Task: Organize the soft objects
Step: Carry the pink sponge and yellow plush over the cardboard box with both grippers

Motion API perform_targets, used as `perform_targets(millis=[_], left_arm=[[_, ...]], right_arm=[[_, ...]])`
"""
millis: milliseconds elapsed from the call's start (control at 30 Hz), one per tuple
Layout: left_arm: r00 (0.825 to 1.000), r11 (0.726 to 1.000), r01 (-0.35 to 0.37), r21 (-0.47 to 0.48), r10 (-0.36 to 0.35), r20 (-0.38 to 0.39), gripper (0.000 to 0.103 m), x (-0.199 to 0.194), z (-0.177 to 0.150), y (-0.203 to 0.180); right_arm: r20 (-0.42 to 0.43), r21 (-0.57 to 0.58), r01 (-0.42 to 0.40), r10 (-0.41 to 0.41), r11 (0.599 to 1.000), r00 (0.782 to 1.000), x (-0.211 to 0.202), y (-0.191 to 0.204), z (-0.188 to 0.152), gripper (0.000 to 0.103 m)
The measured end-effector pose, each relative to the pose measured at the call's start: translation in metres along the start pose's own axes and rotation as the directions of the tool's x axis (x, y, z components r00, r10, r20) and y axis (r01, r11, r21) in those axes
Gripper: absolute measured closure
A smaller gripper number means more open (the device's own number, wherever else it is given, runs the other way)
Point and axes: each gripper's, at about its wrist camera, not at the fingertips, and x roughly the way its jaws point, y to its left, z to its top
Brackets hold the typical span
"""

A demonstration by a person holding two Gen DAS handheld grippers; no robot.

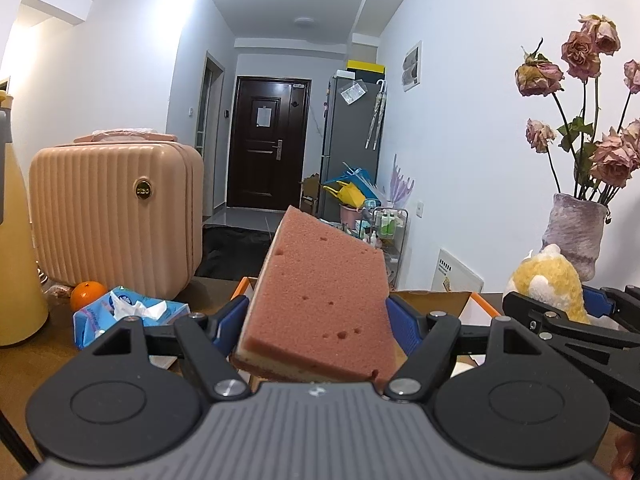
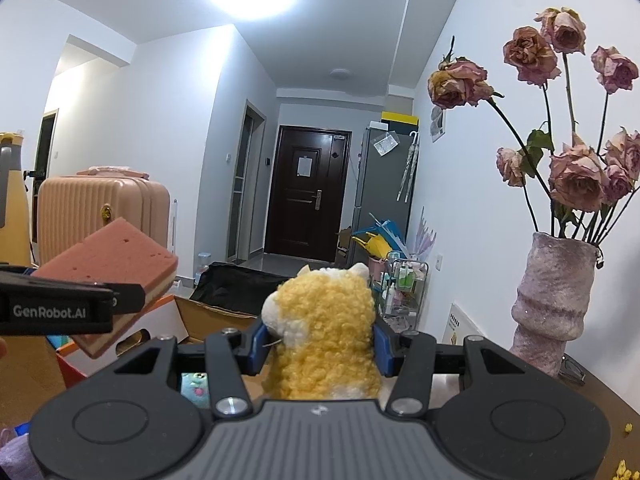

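My left gripper is clamped on a pink sponge, its blue pads pressing the sponge's two sides. The sponge is held up off the table, tilted, with its far end raised and leaning left. It has a pink top layer and a pale yellow layer beneath.

My right gripper is clamped on a yellow and white plush toy, which sits upright between the blue pads, with its back to the camera and two small ears on top. In the left view the toy and the right gripper show at the right edge, near the sponge but apart from it. In the right view the sponge and the left gripper reach in from the left.

Below and just beyond both grippers lies an open cardboard box with orange edges and raised flaps; what lies inside is mostly hidden.

On the table to the left are a blue tissue pack, an orange and a ribbed peach suitcase behind them. At the far left stands a yellow bottle.

To the right, against the white wall, a mottled purple vase holds dried pink roses.

Far off, a hallway ends at a dark door, with a grey fridge to its right.
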Motion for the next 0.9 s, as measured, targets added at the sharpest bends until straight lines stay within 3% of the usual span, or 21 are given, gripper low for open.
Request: perform_targets(millis=[467,900], left_arm=[[1.0,1.0,-0.015,0.016,0.015,-0.013,0.027,0.035,0.008,0.002],[0.998,0.999,-0.017,0.043,0.019,-0.059,0.027,0.07,0.008,-0.001]], right_arm=[[-0.049,-0.033,-0.021,0.019,0.999,0.999,0.036,0.0,0.008,0.053],[-0.165,-0.026,-0.044,0.039,0.999,0.985,0.074,0.0,0.007,0.053]])
